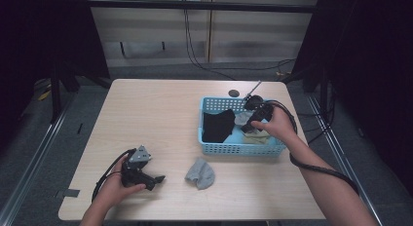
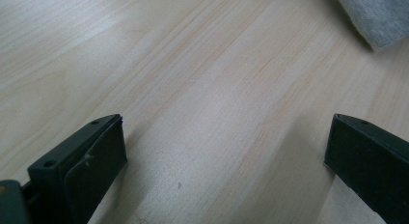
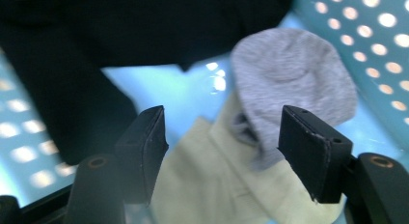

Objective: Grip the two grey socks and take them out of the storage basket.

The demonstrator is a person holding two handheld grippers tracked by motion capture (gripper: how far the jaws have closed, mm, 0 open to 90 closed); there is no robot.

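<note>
Crumpled grey sock (image 1: 200,174) beside blue basket (image 1: 234,148)

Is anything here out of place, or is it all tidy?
One grey sock lies crumpled on the bare table, outside the blue basket where the other clothes sit: a black piece, another grey sock and a pale yellow one. Nothing looks spilled or damaged.
</note>
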